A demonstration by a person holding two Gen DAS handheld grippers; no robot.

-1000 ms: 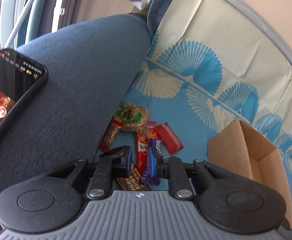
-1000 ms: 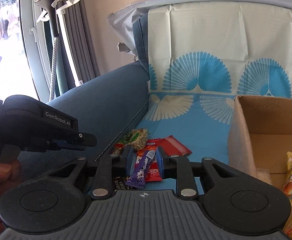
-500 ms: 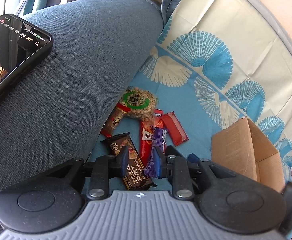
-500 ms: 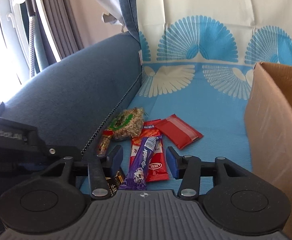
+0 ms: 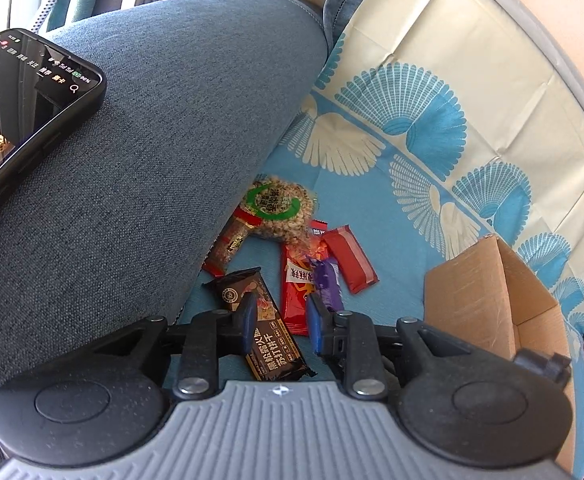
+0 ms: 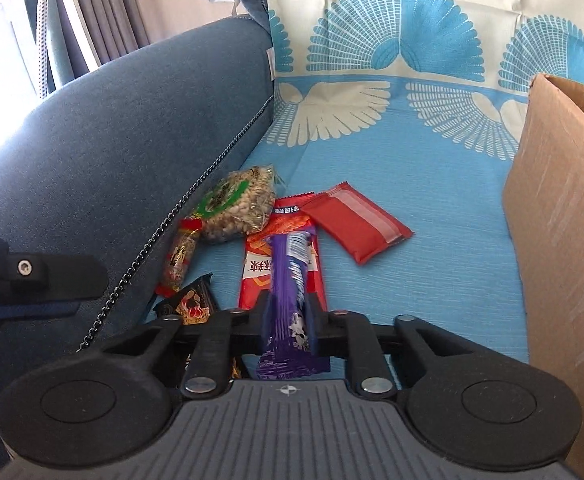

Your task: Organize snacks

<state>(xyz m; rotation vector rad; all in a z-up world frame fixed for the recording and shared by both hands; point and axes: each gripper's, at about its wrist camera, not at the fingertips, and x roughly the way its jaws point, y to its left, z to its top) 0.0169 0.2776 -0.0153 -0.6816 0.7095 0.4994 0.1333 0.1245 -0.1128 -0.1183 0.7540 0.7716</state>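
Observation:
Several snack packets lie on the blue sofa seat beside the armrest. My right gripper is shut on a purple bar, which lies over a long red packet. My left gripper is open above a dark cracker packet, its fingers either side of it. A round puffed-grain snack, a small red-brown bar and a flat red packet lie just beyond. The purple bar also shows in the left wrist view.
A cardboard box stands open on the seat to the right; its side wall is close to my right gripper. A phone lies on the grey-blue armrest. A fan-patterned cover drapes the backrest.
My right gripper has moved down and forward and closed on the purple bar. My left gripper has moved down towards the dark cracker packet and stays open.

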